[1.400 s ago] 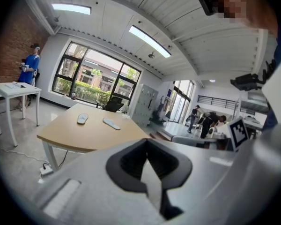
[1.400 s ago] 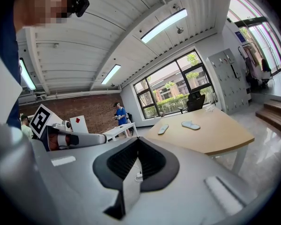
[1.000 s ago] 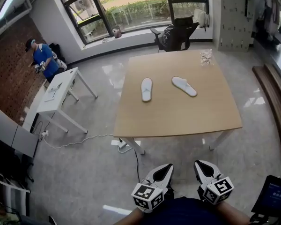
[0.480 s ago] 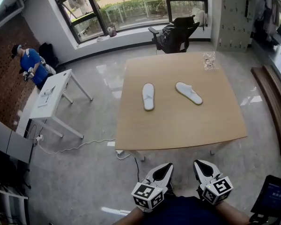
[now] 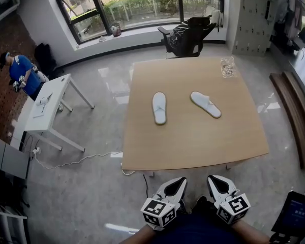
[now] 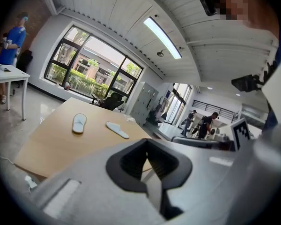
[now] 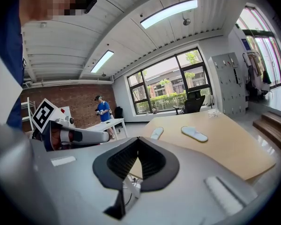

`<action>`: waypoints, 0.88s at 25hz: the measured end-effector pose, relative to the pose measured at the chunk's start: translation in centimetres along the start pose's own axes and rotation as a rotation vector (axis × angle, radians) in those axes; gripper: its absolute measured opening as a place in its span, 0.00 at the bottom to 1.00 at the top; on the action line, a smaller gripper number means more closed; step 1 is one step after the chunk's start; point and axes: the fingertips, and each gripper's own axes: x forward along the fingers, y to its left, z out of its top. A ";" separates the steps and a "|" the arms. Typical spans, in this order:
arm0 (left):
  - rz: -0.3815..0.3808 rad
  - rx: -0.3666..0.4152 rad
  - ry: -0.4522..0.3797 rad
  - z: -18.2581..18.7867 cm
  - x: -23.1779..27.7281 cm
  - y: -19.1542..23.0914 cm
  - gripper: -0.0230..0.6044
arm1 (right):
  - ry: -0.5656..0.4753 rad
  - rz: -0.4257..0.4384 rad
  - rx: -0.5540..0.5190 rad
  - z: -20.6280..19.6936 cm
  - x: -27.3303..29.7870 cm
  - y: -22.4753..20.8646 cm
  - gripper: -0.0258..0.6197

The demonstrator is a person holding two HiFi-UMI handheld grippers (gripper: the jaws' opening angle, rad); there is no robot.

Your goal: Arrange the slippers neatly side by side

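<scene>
A square, light wooden worktop [image 5: 193,141] stands in the middle of a grey, glossy tiled floor. On it lie the two white flat fabric slippers, both in the far half of the surface. The slipper on the head view's left [image 5: 159,108] lies straight, its length pointing away from the person towards the windows. The other slipper [image 5: 205,104] lies on a diagonal, its far end turned in towards the first one and its near end swung out. They are apart, not touching, with bare wood between them, and they are not parallel. A crumpled clear plastic bag [image 5: 226,66] sits near the far corner of the worktop, well apart from both slippers.

The left tool [image 5: 177,184] and the right tool [image 5: 217,183] are held low and close to the person's body, side by side, just short of the worktop's near edge and over the floor. Each tool is clenched with its dark pads meeting at the tips, and nothing is between them; neither touches a slipper or the worktop.

Beyond the worktop a black office chair [image 5: 188,34] stands before the large windows. Off to the side there is a small white side table [image 5: 48,105], and a person in a blue top [image 5: 21,72] stands by the brick wall behind it. A white cable [image 5: 76,159] trails across the floor towards the worktop's legs.
</scene>
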 end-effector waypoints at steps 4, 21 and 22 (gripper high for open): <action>0.008 -0.017 0.025 -0.3 1.4 0.7 0.04 | 0.019 0.006 0.018 -0.4 1.1 -1.2 0.06; 0.118 0.044 -0.020 6.3 13.7 4.1 0.04 | -0.022 0.135 0.011 6.1 9.9 -11.9 0.06; 0.119 0.045 -0.022 6.7 14.4 4.1 0.04 | -0.024 0.136 0.011 6.5 10.1 -12.6 0.06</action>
